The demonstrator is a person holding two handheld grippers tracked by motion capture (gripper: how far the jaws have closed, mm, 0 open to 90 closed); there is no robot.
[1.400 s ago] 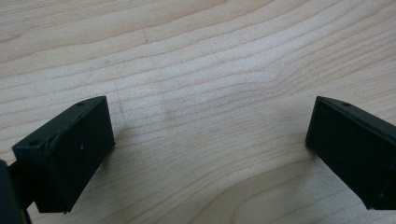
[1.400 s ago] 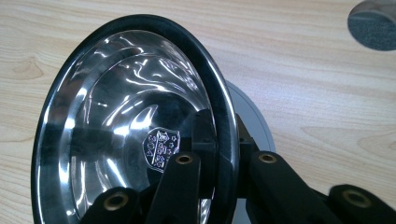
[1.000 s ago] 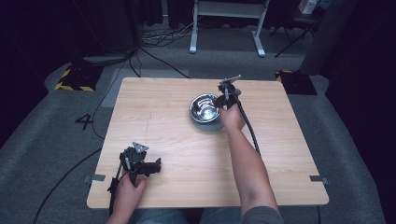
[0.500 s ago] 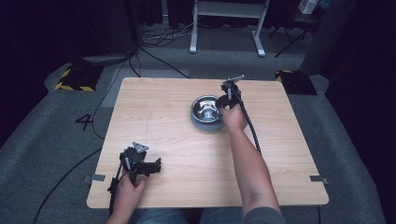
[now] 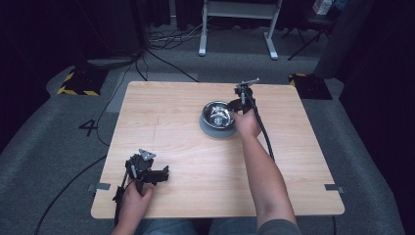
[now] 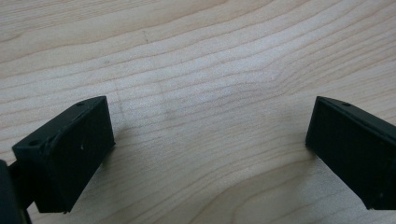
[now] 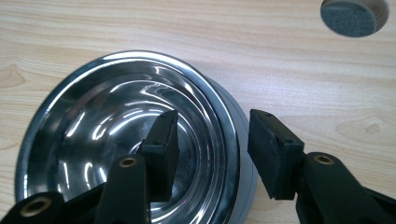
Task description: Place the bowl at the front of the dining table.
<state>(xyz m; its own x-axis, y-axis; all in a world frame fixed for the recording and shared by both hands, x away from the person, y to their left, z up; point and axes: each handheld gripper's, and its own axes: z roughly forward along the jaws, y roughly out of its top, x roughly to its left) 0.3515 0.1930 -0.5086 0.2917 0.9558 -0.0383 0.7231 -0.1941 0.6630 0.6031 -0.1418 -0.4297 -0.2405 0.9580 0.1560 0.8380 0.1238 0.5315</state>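
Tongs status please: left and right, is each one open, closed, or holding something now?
Left tongs: open, empty, over bare table.
Right tongs: have just been opening, astride the steel bowl rim, not gripping.

The left gripper [image 5: 161, 172] sits at the lower left of the high view, its jaws spread wide. The right forearm reaches up to mid-frame; the right gripper [image 7: 212, 149] has just been opening, its jaws now apart and gripping nothing.
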